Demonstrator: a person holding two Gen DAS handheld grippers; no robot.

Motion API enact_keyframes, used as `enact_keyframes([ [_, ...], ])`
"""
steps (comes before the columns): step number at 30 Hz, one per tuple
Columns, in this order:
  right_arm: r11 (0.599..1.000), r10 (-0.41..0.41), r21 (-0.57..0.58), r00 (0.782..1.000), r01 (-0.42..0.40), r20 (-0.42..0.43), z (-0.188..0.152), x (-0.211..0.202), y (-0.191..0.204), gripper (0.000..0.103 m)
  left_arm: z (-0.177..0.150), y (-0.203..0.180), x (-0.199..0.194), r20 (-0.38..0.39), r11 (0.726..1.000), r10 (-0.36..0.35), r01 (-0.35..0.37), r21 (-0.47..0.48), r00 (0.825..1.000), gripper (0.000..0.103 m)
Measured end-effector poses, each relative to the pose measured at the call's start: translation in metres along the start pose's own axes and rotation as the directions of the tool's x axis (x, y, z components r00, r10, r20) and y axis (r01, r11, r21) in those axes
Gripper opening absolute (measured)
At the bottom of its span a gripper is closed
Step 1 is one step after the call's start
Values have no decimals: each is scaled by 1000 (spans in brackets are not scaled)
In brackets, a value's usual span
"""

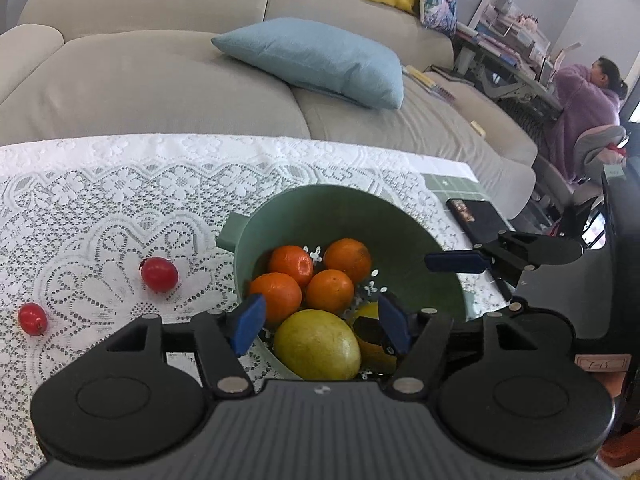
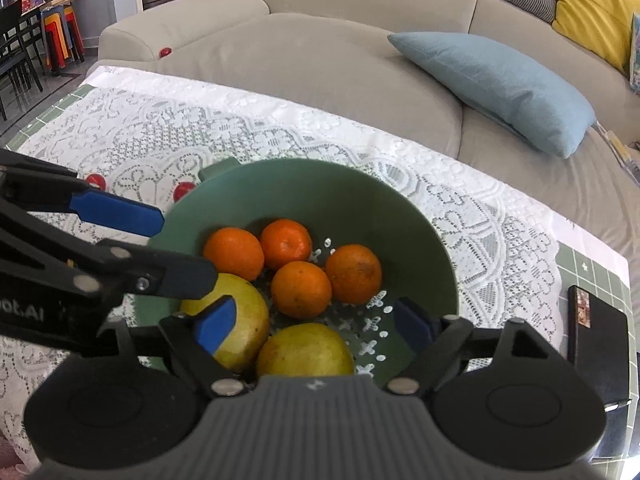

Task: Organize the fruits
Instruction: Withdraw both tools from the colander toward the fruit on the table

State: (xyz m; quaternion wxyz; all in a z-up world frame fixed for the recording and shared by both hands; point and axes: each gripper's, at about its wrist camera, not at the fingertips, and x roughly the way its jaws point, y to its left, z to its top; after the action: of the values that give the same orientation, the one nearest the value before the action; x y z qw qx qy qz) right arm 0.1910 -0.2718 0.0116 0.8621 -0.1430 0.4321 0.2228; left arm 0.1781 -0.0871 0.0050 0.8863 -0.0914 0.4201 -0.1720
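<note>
Both tongs stand wide open with nothing gripped: the left gripper (image 1: 322, 322) hangs over a yellow-green fruit (image 1: 318, 346), the right gripper (image 2: 316, 324) over a second yellow-green fruit (image 2: 306, 352), pads apart from the skins. Both fruits lie in the green colander (image 2: 360, 196) at lower centre, four oranges (image 2: 301, 289) bunched behind them. Left of it on the lace tablecloth (image 1: 100, 184), two small red fruits (image 1: 159, 274) sit apart. Right, a black box (image 2: 600, 344). Beyond, a beige sofa (image 1: 160, 72) with a blue cushion (image 1: 316, 60).

Black grippers (image 1: 322, 322), blue-padded jaws.
</note>
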Motion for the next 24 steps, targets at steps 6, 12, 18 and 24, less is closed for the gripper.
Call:
enact_keyframes([
  [6,1000,-19,19,996,18,90,-2,-25,11,89,-7,4,-21,56,1000,0,0,-10,998,76],
  [12,998,-25,69,977,11,212,-12,-46,31,89,-17,4,-49,148,1000,21,-24,20,989,76],
  [18,993,-68,113,946,34,317,-32,-58,62,89,-31,12,-71,218,997,57,-66,37,974,76],
  [24,980,-94,197,912,15,399,-58,-59,90,89,-55,27,-83,241,990,114,-131,56,964,76],
])
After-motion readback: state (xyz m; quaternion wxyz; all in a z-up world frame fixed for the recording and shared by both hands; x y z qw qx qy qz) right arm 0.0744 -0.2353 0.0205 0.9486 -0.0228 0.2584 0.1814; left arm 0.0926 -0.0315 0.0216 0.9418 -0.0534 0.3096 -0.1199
